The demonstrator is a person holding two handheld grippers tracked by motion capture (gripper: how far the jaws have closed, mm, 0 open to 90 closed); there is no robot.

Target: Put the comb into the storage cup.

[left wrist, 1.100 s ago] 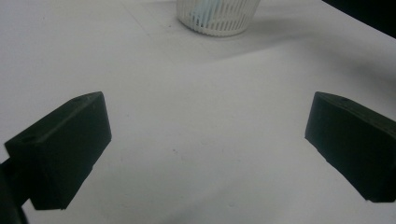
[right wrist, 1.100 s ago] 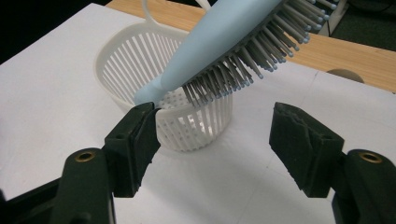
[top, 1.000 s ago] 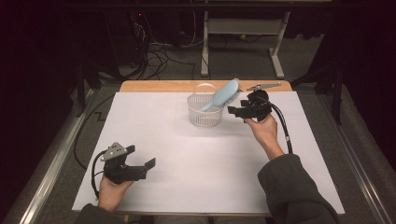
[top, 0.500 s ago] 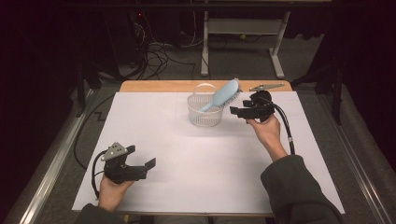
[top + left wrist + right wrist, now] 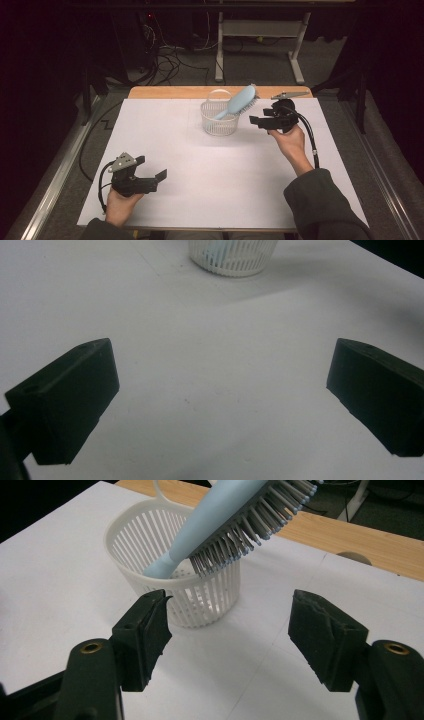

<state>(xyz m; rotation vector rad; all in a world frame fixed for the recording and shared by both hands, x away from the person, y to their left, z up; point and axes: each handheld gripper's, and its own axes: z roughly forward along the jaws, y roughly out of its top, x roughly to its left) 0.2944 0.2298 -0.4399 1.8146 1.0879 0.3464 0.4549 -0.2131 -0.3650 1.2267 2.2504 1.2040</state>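
Note:
A light blue hairbrush (image 5: 239,101) leans handle-down in a small white slotted basket (image 5: 219,122) at the back middle of the white table. Its bristled head (image 5: 260,517) sticks out over the rim toward the right. My right gripper (image 5: 257,120) hovers just right of the basket, jaws open and empty, pointing at it (image 5: 230,630). My left gripper (image 5: 161,176) rests near the front left of the table, wide open with nothing between its jaws (image 5: 220,390). The basket's base (image 5: 232,257) shows far ahead in the left gripper view.
A white sheet (image 5: 200,170) covers the table, with a wooden strip (image 5: 165,92) along the far edge. A metal clip-like piece (image 5: 289,94) lies on that strip at the back right. Cables and a desk frame (image 5: 260,30) stand on the dark floor beyond.
The right gripper has drifted slightly away from the basket to the right. The left gripper has stayed still.

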